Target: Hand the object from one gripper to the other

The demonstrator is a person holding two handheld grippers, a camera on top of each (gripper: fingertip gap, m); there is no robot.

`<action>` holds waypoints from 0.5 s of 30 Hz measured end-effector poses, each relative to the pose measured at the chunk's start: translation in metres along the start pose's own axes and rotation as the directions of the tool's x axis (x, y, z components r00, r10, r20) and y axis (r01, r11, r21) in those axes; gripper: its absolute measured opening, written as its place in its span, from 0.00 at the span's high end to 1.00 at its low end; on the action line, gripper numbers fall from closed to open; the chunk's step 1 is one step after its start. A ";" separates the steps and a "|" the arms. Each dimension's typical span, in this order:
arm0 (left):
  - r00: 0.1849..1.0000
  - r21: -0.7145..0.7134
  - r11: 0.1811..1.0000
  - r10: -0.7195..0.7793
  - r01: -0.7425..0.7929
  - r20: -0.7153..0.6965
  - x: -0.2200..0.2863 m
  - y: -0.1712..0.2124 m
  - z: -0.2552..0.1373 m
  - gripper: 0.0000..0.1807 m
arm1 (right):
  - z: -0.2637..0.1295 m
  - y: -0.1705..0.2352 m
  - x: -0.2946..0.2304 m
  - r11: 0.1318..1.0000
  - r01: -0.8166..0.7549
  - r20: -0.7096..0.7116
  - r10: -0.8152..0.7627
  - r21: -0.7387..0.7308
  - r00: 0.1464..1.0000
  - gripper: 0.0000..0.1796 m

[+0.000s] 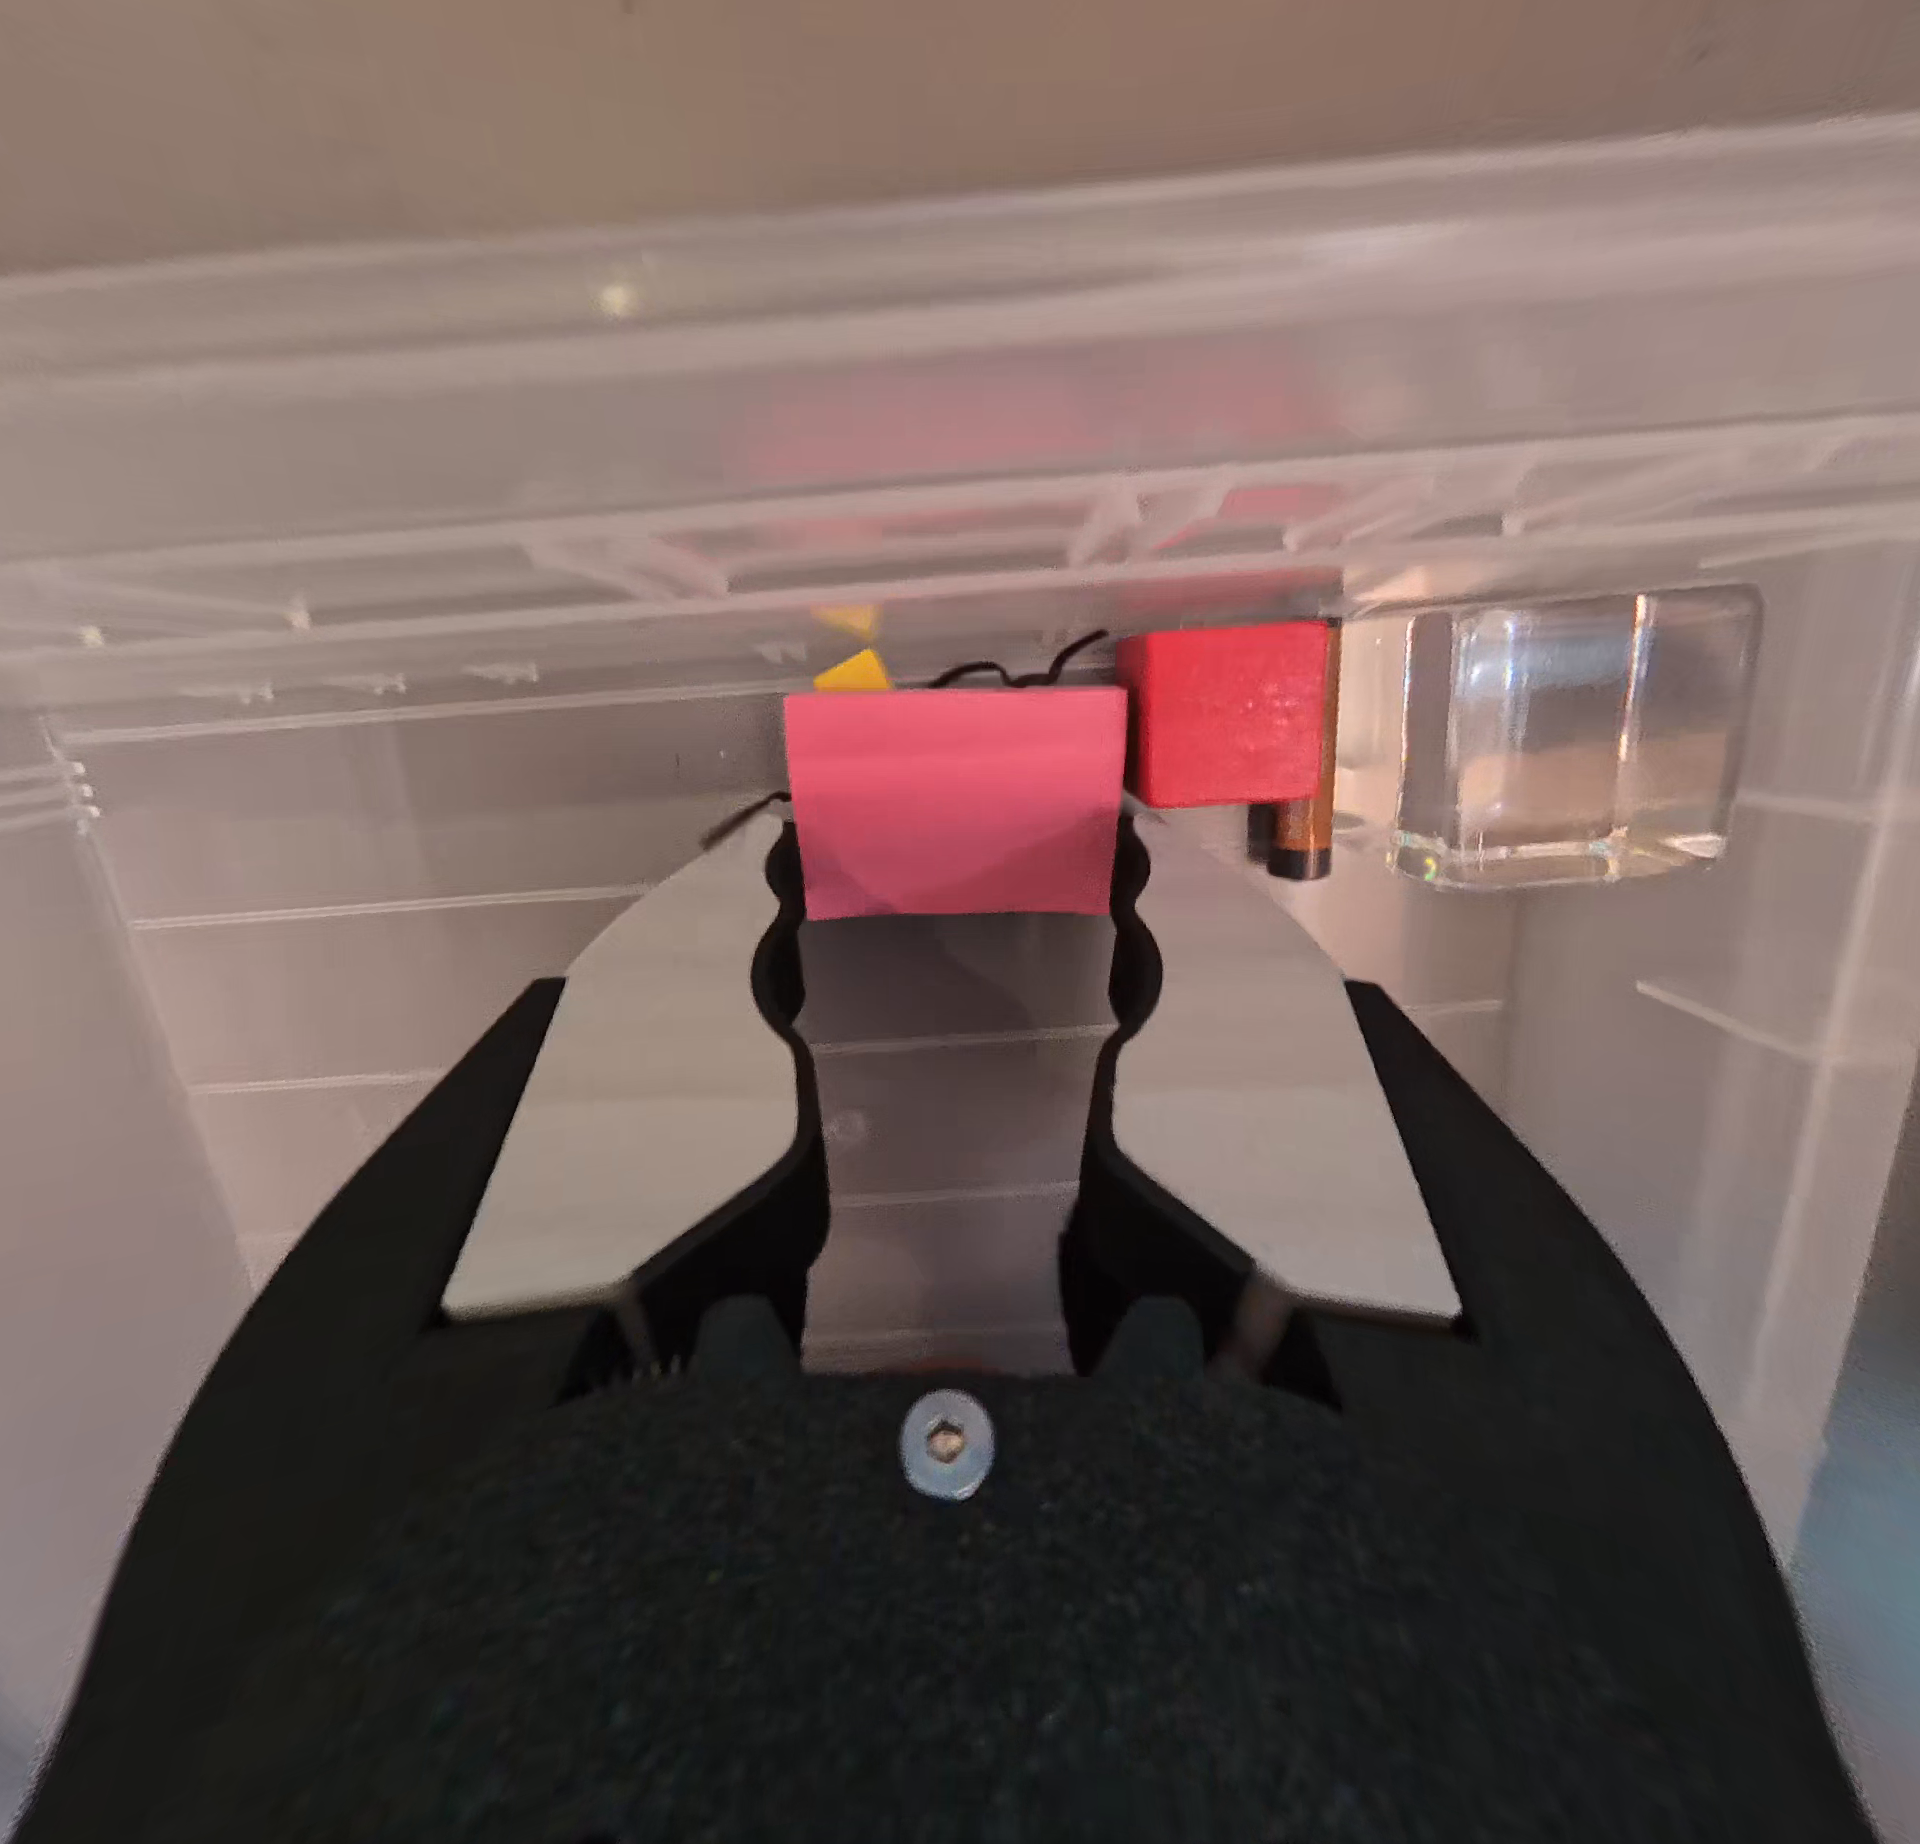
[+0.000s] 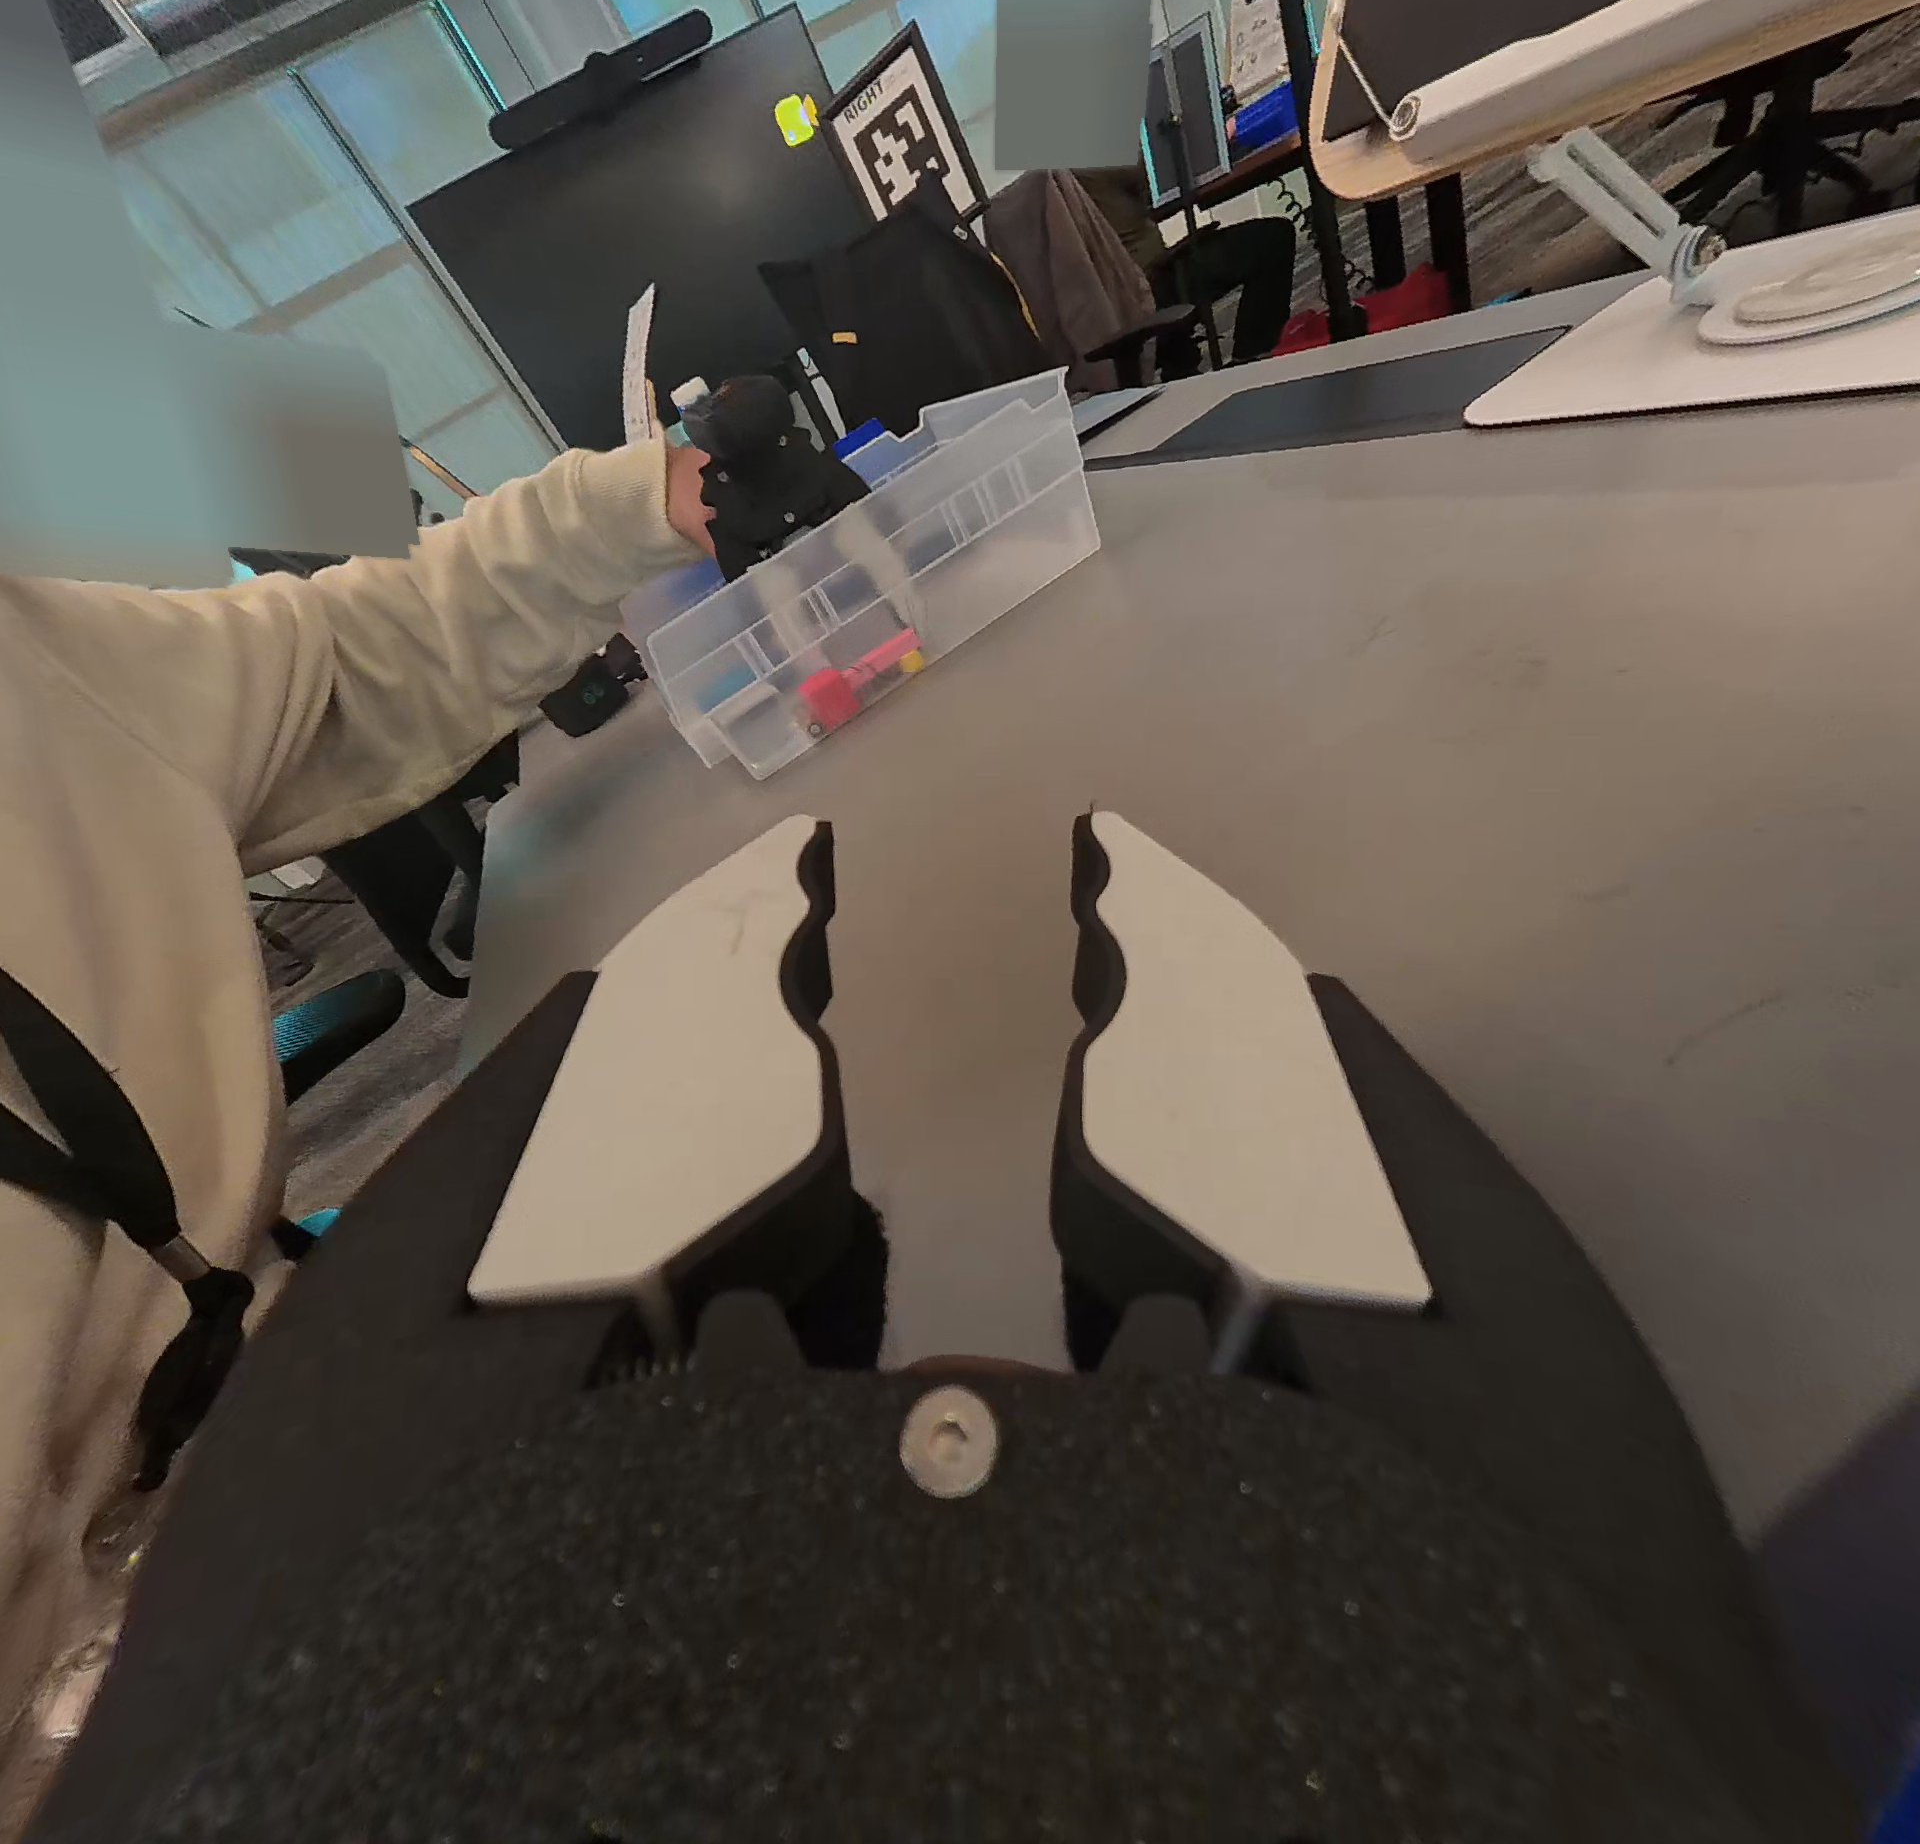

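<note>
Left gripper (image 1: pixel 954 849) inside clear bin (image 1: pixel 312 859), fingers flanking pink block (image 1: pixel 951 802); grip unconfirmed. Right gripper (image 2: pixel 954 838) released, nothing held, above table (image 2: pixel 1455 755).

Left wrist view: warm, dim, diffuse light through the clear plastic bin (image 1: pixel 312 963), walls milky and hazy. Small specular glint on the bin rim at upper left; bright highlights in the clear cube (image 1: pixel 1569 734). Edges smeared, lines bowed by the wide lens. Right wrist view: cooler, brighter, daylight from the windows (image 2: pixel 364 132) behind; soft sheen across the table (image 2: pixel 1455 755); cream sleeve (image 2: pixel 312 651) blurred; strong fisheye curvature.
</note>
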State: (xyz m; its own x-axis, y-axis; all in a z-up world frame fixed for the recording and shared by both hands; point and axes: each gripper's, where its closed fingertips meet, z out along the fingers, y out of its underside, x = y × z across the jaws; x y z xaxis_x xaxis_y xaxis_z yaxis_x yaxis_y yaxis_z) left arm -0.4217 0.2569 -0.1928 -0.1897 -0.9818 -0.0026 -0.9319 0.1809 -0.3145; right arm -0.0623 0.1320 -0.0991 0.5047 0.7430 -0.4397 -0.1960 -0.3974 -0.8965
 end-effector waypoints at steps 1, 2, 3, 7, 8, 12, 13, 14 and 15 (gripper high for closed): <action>1.000 -0.015 1.000 -0.008 0.008 0.011 0.000 0.002 -0.002 0.69 | 0.000 -0.001 -0.001 1.000 -0.004 0.005 0.004 0.003 1.000 0.76; 0.999 -0.017 1.000 -0.023 0.023 0.025 -0.001 0.004 -0.004 0.70 | 0.000 -0.002 -0.002 1.000 -0.004 0.009 0.004 0.007 1.000 0.76; 0.998 -0.011 0.999 -0.039 0.040 0.042 -0.002 0.005 -0.009 0.70 | -0.001 -0.002 -0.004 1.000 -0.003 0.012 0.003 0.009 1.000 0.76; 0.981 0.063 0.993 -0.112 0.103 0.156 -0.008 0.005 -0.041 0.71 | 0.002 -0.002 -0.008 1.000 0.007 0.023 -0.007 -0.004 1.000 0.76; 0.971 0.093 0.989 -0.128 0.112 0.200 -0.009 0.003 -0.052 0.71 | 0.003 -0.001 -0.008 1.000 0.012 0.016 -0.011 -0.016 1.000 0.76; 0.910 0.272 0.955 -0.212 0.116 0.355 -0.008 -0.015 -0.096 0.71 | 0.010 -0.004 -0.010 0.998 0.054 -0.002 -0.054 -0.039 0.999 0.76; 0.896 0.343 0.930 -0.258 0.130 0.361 -0.005 -0.022 -0.106 0.71 | 0.014 -0.007 -0.012 0.997 0.069 0.002 -0.069 -0.040 0.998 0.76; 0.883 0.409 0.900 -0.308 0.150 0.354 -0.003 -0.029 -0.115 0.71 | 0.020 -0.009 -0.014 0.994 0.097 0.006 -0.097 -0.052 0.995 0.76; 0.868 0.479 0.862 -0.358 0.166 0.343 -0.002 -0.037 -0.125 0.71 | 0.026 -0.011 -0.015 0.989 0.131 0.009 -0.131 -0.075 0.991 0.76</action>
State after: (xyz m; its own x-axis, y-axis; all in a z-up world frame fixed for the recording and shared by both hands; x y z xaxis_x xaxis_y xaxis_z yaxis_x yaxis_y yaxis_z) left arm -0.4257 0.2594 -0.0629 0.2747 -0.9370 -0.2157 -0.6870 -0.0343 -0.7258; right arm -0.0899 0.1392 -0.0836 0.5186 0.7933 -0.3191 -0.0646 -0.3357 -0.9397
